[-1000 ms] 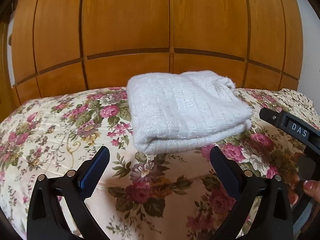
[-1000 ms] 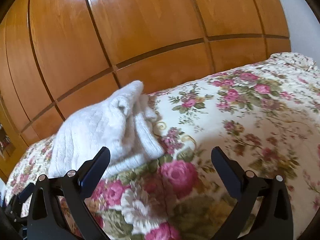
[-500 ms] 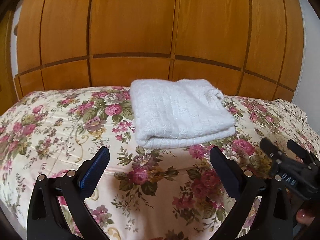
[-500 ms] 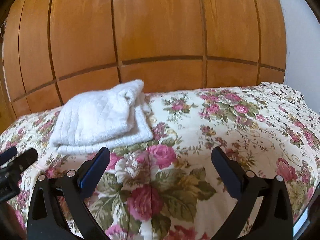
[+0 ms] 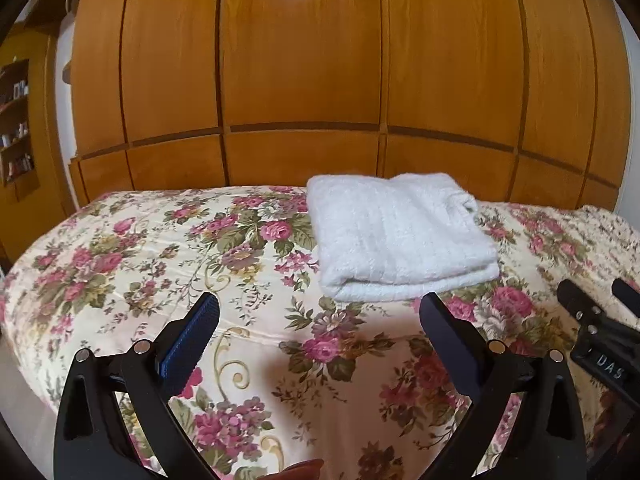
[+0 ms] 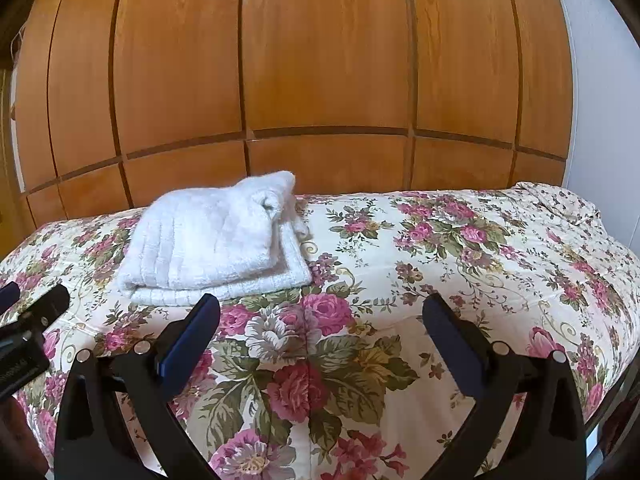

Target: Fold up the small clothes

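A shelf (image 5: 16, 120) of small items stands at far left, beside glossy wooden panels (image 5: 300, 60). The left gripper (image 5: 318, 316) hovers with jaws spread wide, holding nothing. Beyond it, a fluffy white ribbed garment (image 5: 396, 236), folded into a thick rectangle, lies on the floral quilted bedspread (image 5: 160, 248). The right gripper (image 6: 320, 316) is likewise spread and empty.

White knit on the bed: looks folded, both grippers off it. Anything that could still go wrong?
1. The white knit has a loose bunched corner at its far right; it may slump and open the fold.
2. Its layers sit offset, so a nudge could slide them apart.
3. The open left gripper is nearest; moving forward could snag the front edge.
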A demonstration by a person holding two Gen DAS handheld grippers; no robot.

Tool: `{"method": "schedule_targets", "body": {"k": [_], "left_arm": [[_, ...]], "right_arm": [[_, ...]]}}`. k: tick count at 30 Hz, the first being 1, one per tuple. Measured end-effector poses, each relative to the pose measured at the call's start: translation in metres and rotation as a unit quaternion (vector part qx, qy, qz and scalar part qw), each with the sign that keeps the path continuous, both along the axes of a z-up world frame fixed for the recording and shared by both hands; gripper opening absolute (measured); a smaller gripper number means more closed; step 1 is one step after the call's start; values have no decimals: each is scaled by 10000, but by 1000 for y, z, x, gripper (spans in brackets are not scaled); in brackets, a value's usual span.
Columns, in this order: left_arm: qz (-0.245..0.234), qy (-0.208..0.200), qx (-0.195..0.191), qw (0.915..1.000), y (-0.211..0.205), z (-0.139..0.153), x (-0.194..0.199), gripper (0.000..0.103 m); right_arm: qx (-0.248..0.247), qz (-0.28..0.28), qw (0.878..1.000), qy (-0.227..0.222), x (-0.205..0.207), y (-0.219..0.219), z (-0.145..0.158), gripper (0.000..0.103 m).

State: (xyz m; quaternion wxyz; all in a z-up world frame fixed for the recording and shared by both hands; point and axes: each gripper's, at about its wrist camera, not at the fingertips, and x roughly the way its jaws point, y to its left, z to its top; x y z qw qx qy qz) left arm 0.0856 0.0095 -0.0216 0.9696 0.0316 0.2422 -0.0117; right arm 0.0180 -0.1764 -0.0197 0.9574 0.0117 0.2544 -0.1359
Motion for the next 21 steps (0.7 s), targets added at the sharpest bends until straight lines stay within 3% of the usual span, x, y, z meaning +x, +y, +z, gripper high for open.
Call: {"method": "schedule_targets", "body": {"k": [21], "left_arm": [[38, 211, -29, 9998, 6, -2, 1, 99]], "right_arm": [[47, 139, 9997, 196, 0, 17, 1, 101]]}}
